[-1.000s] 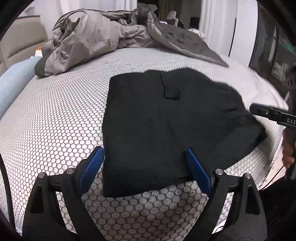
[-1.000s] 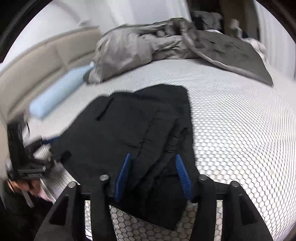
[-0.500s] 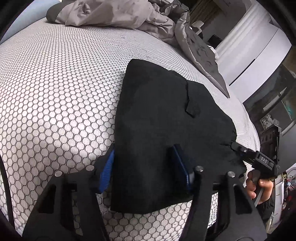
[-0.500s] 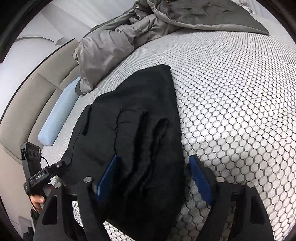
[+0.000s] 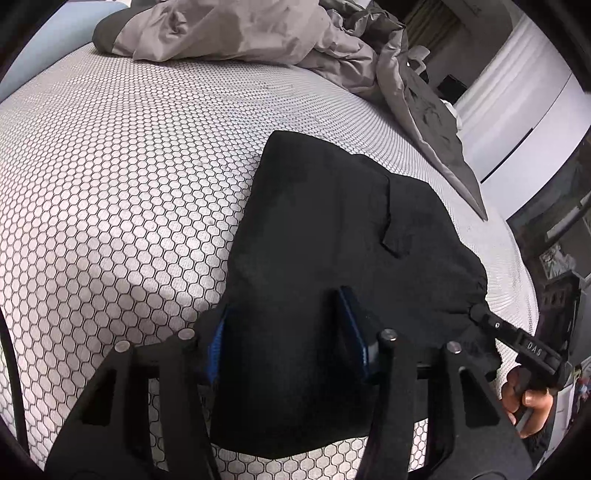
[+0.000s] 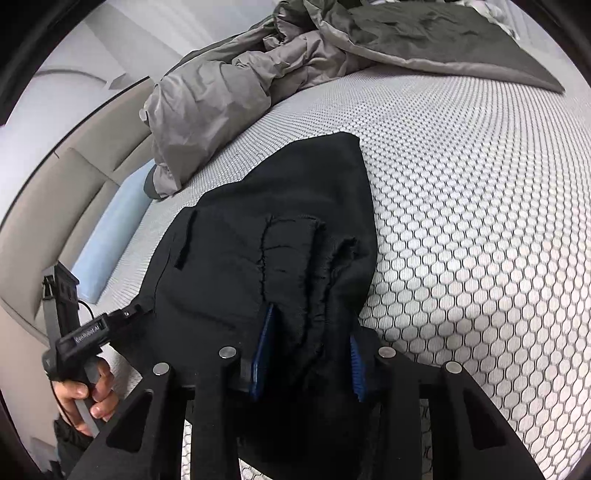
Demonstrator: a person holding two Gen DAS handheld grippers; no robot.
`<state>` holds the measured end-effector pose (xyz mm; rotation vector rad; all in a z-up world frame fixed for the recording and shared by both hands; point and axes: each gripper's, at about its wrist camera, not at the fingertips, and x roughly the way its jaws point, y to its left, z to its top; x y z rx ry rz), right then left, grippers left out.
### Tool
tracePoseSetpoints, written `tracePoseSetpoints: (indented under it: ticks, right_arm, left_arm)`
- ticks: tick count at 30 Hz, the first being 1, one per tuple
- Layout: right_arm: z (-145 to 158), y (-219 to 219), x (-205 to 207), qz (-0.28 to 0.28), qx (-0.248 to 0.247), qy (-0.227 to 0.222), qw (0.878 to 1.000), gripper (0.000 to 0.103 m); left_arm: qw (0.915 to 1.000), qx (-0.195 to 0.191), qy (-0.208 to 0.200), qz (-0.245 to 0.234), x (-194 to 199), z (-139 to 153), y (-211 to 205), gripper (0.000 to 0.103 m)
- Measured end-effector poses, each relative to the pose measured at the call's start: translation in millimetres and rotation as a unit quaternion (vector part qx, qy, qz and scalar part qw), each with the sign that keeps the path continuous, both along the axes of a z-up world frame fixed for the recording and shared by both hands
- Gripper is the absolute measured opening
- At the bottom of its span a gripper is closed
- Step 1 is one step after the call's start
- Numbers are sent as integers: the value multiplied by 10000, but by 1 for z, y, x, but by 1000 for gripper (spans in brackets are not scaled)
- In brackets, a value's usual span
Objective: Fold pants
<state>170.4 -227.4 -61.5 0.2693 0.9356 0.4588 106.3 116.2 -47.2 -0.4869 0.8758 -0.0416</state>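
Black pants (image 5: pixel 332 229) lie folded into a thick bundle on the mattress near its front edge; they also show in the right wrist view (image 6: pixel 280 229). My left gripper (image 5: pixel 288 332) straddles the bundle's near left end, its blue pads partly closed with fabric bunched between them. My right gripper (image 6: pixel 310 350) straddles the near right end, where the layered hems stack up, with cloth between its pads. Each gripper shows in the other's view: the right gripper (image 5: pixel 517 339) at the bundle's right corner, the left gripper (image 6: pixel 92 328) at its left corner.
The mattress (image 5: pixel 110 184) has a white cover with a black honeycomb print. A crumpled grey duvet (image 5: pixel 258 33) lies at the far side. A light blue pillow (image 6: pixel 114 229) sits by a beige headboard (image 6: pixel 44 206). White wardrobes (image 5: pixel 517 110) stand beyond the bed.
Both grippers have pushed in over the near ends of the pants and narrowed their jaws around the fabric. The bundle's ends have bunched up between the pads.
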Motion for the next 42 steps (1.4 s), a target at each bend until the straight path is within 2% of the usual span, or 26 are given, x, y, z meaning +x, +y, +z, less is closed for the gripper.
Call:
tracePoseSetpoints:
  ticks: [3,4,7,8,10,13,17,19,20,23,25,26,27,28,30,33,36,38,40,42]
  right_arm:
    - [7,-6,-4,-64,-169,-127,9998,60]
    - [15,-9,-9,-161,-252,-349,9989,64]
    - [32,-13,-20,-255,-369,-843,9954,75]
    - [35,-11,-22,-228,-362,-922,9948,75]
    - [41,0,-24,-24,-278,-1041,9942,76]
    - [40,27,-25,381,-349,-1075,9929,76]
    - [28,72,-30,1028,-844,-1157,9843,73]
    - [8,89,-25,1232,-1362,-947,9784,53]
    - [0,93,-24,1200,-1688,-921,9740,48]
    - [2,89,-32,1213,-1907,-1097,9679,46]
    - [5,76,-40,976,-2126,-1252,9642,49]
    - [4,68,-42,889,-2143,-1261,9645,56]
    - [3,61,-42,802,-2089,-1221,9670,73]
    - [-1,51,-41,754,-1933,-1111,9719,74]
    - [-2,47,-38,767,-1770,-1015,9759,74]
    - [14,39,-39,720,-1519,-1177,9787,74]
    - [38,30,-39,445,-1022,-1399,9839,74]
    - [44,36,-27,392,-898,-1390,9854,74]
    - [45,46,-14,470,-917,-1296,9862,64]
    - [42,60,-2,601,-1004,-1169,9862,55]
  left_arm:
    - [9992,286,-24,265,-10,9,3,55]
    - [9984,394,-146,366,-16,14,3,59]
    - [9913,960,-749,490,-36,35,-8,83]
    - [9889,1102,-925,377,-44,39,-12,86]
    - [9854,1231,-1172,-91,-48,45,-30,88]
    - [9829,1199,-1210,-696,-41,42,-54,88]
    - [9774,1372,-845,-1369,-18,22,-87,88]
    - [9728,1731,-506,-1453,-10,4,-93,87]
    - [9707,1816,-489,-1494,-9,2,-94,87]
    - [9618,2228,-531,-1497,-19,-2,-95,88]
    - [9651,2140,-514,-1421,-24,-5,-88,89]
    - [9667,2084,-491,-1398,-27,-6,-86,90]
    - [9676,2050,-464,-1398,-27,-8,-81,90]
    - [9676,2053,-471,-1395,-27,-8,-79,90]
    - [9687,2034,-501,-1332,-31,0,-71,90]
    - [9720,1831,-781,-1247,-48,20,-69,90]
    - [9714,1791,-1041,-1157,-34,44,-63,90]
    - [9731,1771,-996,-1089,-20,55,-60,90]
    - [9723,1821,-947,-1114,2,61,-58,90]
    - [9677,1992,-960,-1214,29,64,-59,90]
